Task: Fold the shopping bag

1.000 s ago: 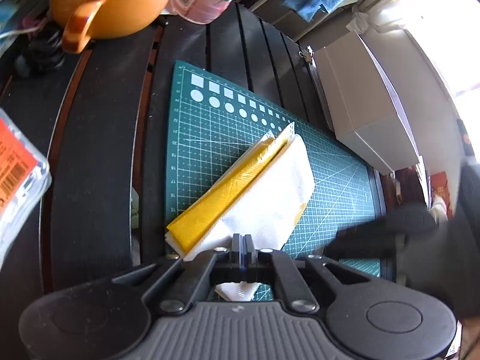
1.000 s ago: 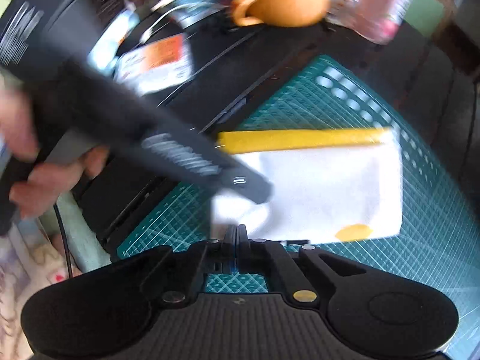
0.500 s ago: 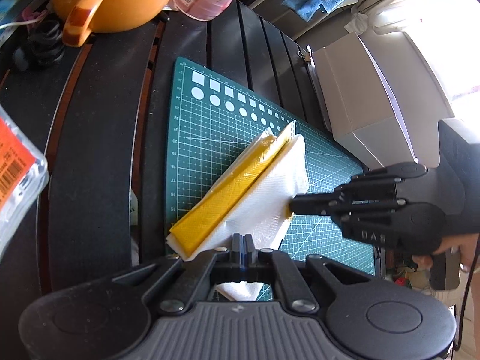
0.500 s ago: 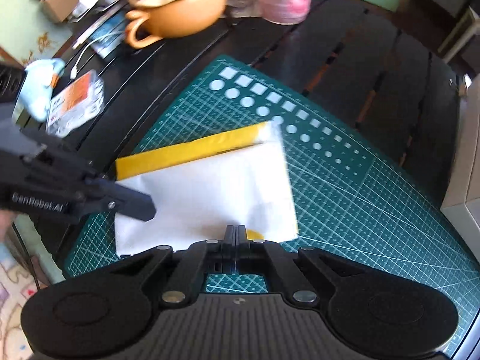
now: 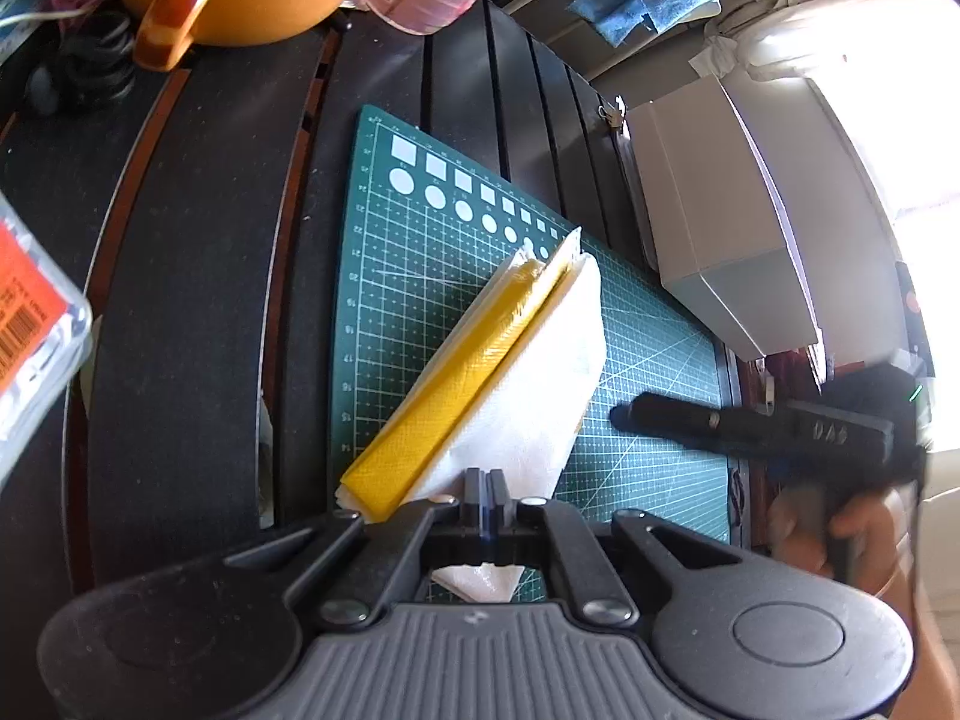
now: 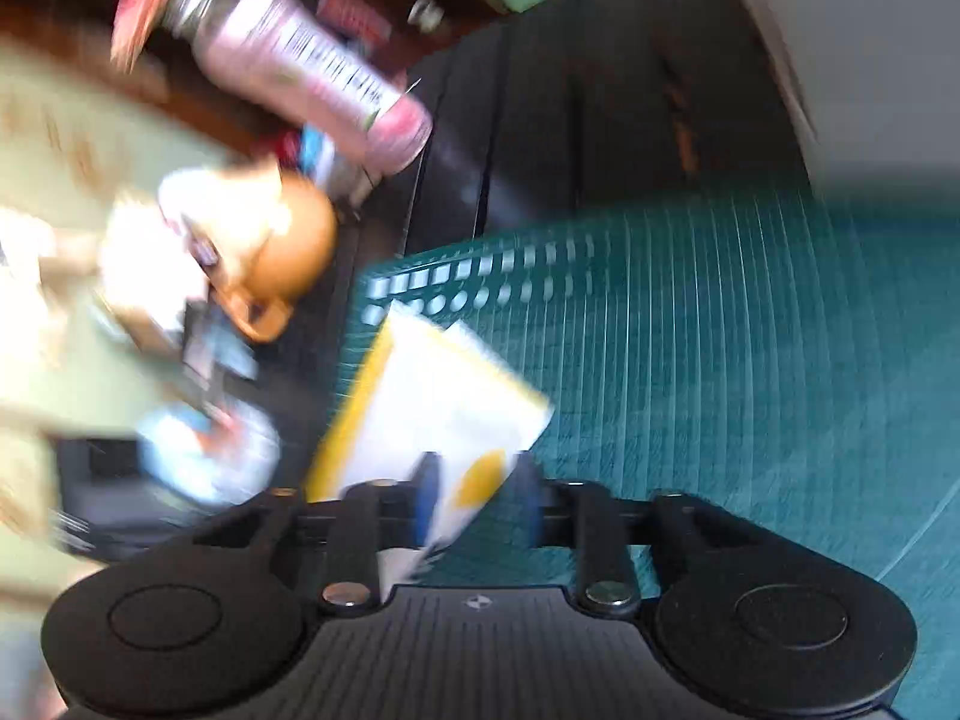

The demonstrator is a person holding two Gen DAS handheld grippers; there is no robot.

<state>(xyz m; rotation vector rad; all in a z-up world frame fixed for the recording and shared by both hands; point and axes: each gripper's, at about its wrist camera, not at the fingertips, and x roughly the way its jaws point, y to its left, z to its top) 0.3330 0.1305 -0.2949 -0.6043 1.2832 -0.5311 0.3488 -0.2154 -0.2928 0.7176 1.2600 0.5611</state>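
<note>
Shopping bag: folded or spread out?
Folded: the shopping bag lies as a compact white-and-yellow stack on the cutting mat, layered edges showing.

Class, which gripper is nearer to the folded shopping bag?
Left. The left gripper is shut on the near edge of the shopping bag; the right gripper sits just beside its right edge, jaws parted.

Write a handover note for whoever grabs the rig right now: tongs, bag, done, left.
Left tongs: shut on the near edge of the shopping bag, pinning it to the green cutting mat.
Right tongs: jaws just opening, a bag corner between them, pads not pressing; that view is blurred. In the left view they sit off the bag's right side.
Bag: folded into a flat white-and-yellow packet on the mat.
Done: several folds, judging by the layers.
Left: probably one more fold or a press flat, then release.
</note>
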